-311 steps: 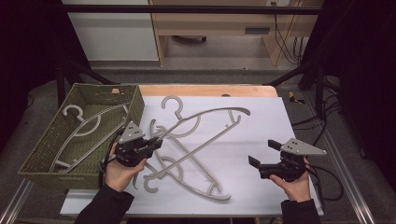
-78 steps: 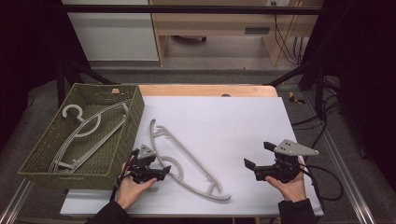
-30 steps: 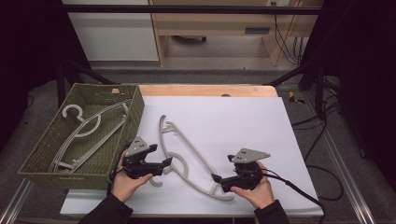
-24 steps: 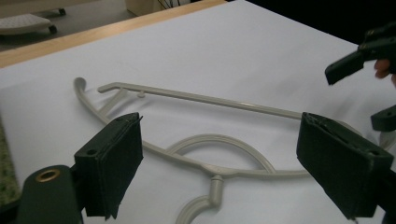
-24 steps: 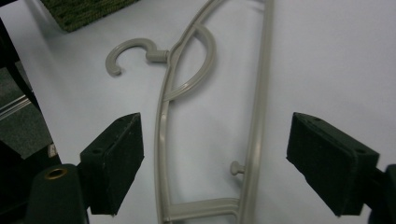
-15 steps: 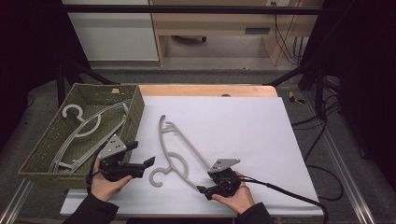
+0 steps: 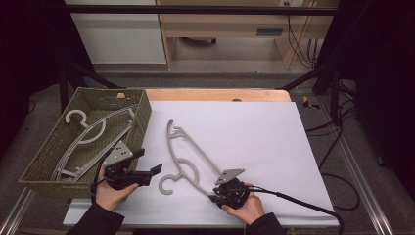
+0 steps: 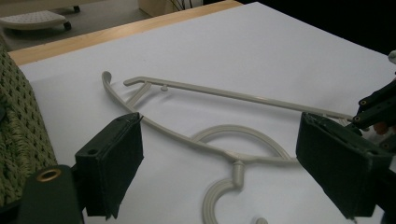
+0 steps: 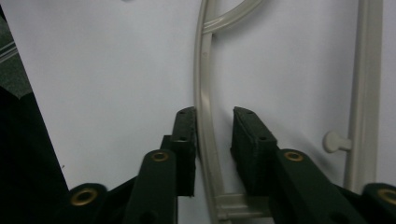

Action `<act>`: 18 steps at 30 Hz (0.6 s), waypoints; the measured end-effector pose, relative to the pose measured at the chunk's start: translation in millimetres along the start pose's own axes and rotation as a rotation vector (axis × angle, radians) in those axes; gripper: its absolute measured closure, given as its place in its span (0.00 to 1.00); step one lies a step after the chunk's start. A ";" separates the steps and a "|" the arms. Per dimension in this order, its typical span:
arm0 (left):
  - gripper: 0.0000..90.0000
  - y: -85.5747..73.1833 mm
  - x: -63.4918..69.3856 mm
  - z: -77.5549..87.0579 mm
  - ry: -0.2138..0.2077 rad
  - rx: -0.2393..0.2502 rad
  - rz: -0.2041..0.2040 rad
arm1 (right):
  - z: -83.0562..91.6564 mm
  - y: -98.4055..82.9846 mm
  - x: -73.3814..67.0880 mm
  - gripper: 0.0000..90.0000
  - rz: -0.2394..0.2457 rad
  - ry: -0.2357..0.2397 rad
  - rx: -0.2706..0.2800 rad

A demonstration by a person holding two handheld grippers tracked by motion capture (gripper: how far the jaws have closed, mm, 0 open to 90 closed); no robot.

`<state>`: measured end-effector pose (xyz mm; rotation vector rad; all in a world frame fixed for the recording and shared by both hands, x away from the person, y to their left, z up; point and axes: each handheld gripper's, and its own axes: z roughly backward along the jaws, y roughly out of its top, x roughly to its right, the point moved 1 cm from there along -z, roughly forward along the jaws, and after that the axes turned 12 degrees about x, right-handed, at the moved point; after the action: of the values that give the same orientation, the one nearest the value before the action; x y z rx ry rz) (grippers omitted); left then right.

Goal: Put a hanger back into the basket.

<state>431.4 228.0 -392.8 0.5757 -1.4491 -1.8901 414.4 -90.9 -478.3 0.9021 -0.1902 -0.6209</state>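
At the far left, a green woven basket sits on the bench. Inside it lie grey hangers, one on top of another.

Next to the basket, a hand holds the left tongs. They hang just above the bench, near the basket's front corner, and point to the right. Their jaws stand wide apart and nothing is between them. In the left gripper view the two black pads frame a grey hanger that lies farther off on the white bench. The tongs do not touch it.

This grey hanger lies flat on the white sheet, near the middle and toward the front edge. Its hook curls near the left tongs, but stays apart from them. One end points away toward the back of the bench. The other end reaches down to the right tongs.

The right tongs are low at the front of the bench, held in the other hand. Their jaws have just been closing and now sit narrow, one on each side of the hanger's curved arm. In the right gripper view one pad touches the arm, and a small gap shows by the other pad. The hanger's straight bar runs just beside them. A black cable trails off to the right.
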 end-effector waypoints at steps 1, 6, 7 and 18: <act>0.16 -0.5 0.4 -0.5 0.000 -0.003 0.004 | 0.7 0.4 1.0 0.82 -0.008 -0.006 -0.011; 0.16 -1.5 1.4 -1.8 0.000 -0.007 0.004 | 3.0 0.8 3.6 0.88 -0.021 -0.011 -0.026; 0.16 -1.6 1.8 -2.1 -0.002 -0.007 0.003 | 3.9 0.7 4.6 0.88 -0.009 -0.010 -0.032; 0.16 -5.1 5.1 -6.3 -0.005 -0.031 -0.015 | 17.7 -3.7 18.5 0.88 -0.051 -0.064 -0.070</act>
<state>431.1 220.8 -399.2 0.5688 -1.4202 -1.9232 420.6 -115.3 -472.1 0.8223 -0.2024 -0.7000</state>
